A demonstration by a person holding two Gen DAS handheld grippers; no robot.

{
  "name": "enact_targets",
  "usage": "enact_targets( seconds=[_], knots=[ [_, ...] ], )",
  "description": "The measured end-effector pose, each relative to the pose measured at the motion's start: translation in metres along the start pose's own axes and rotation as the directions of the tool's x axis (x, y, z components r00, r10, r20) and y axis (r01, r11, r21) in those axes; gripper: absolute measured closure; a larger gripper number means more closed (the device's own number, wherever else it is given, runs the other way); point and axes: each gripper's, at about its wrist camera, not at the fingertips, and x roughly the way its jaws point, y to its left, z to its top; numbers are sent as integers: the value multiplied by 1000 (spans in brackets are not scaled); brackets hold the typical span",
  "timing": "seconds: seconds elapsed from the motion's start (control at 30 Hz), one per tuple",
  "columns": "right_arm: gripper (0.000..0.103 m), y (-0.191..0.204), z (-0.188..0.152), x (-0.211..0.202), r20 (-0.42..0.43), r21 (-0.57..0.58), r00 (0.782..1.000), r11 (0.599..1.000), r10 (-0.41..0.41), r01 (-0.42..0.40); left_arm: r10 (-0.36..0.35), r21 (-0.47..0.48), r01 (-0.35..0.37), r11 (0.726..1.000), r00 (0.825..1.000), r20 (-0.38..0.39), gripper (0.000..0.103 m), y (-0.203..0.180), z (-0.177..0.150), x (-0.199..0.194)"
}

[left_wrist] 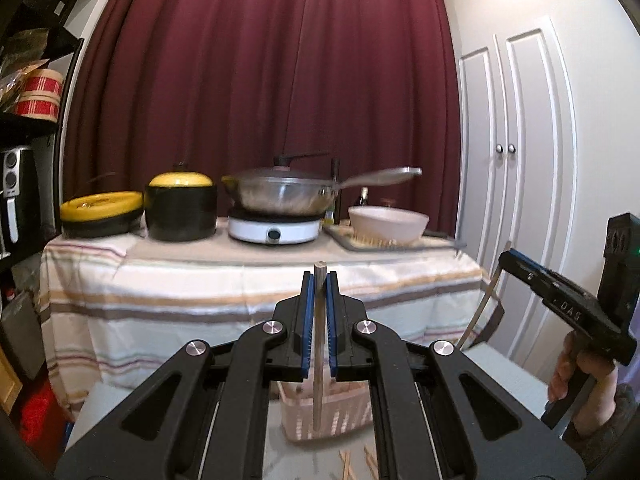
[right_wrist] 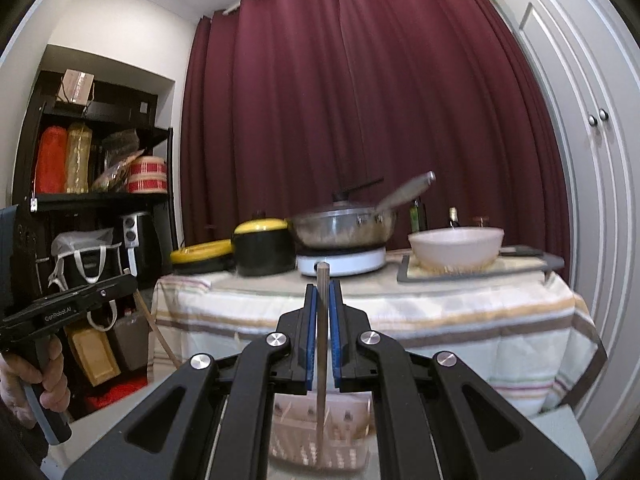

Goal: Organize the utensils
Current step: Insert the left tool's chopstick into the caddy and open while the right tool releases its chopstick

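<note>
- In the left wrist view, the left gripper (left_wrist: 319, 280) is sitting at the centre of the frame, its blue-padded jaws closing tight on a thin wooden chopstick (left_wrist: 318, 352).
- That chopstick is standing nearly upright, its top end poking just above the fingertips and its lower end hanging down in front of a pale pink slotted basket (left_wrist: 344, 420) at the bottom centre.
- A few loose wooden sticks (left_wrist: 360, 462) are lying on the light surface just below the basket, at the bottom edge of the frame.
- At the right edge of the same view, a hand (left_wrist: 580, 376) is holding the right gripper (left_wrist: 505, 257), which is clamping a second chopstick (left_wrist: 482, 304) that is slanting down and to the left.
- In the right wrist view, this second chopstick is standing upright between the closed blue pads at the frame's centre, over the same basket at the bottom.
- Behind, across the middle of the left wrist view, a table with a striped cloth (left_wrist: 240, 280) is carrying two yellow-lidded black pots (left_wrist: 180, 208), a lidded steel pan (left_wrist: 288, 196) on a white hotplate (left_wrist: 274, 230), and a white bowl (left_wrist: 388, 222) resting on a grey tray (left_wrist: 436, 242).
- A dark red curtain (left_wrist: 260, 60) is filling the upper half behind the table.
</note>
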Motion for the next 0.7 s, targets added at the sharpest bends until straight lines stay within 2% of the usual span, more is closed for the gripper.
enact_targets(
  seconds=[0.17, 0.27, 0.47, 0.7],
  knots=[
    [96, -4, 13, 33, 30, -12, 999, 1000, -16, 17, -3, 3, 3, 1000, 999, 32, 97, -1, 22, 30],
    [96, -7, 10, 51, 29, -8, 999, 1000, -30, 31, 1, 3, -2, 1000, 1000, 25, 97, 0, 21, 50],
    [96, -12, -18, 86, -14, -29, 997, 997, -73, 72, 26, 7, -25, 1000, 999, -37, 97, 6, -8, 88],
    [96, -13, -57, 110, -120, -53, 989, 995, -90, 84, 27, 10, -26, 1000, 992, -124, 96, 12, -45, 121]
  ],
)
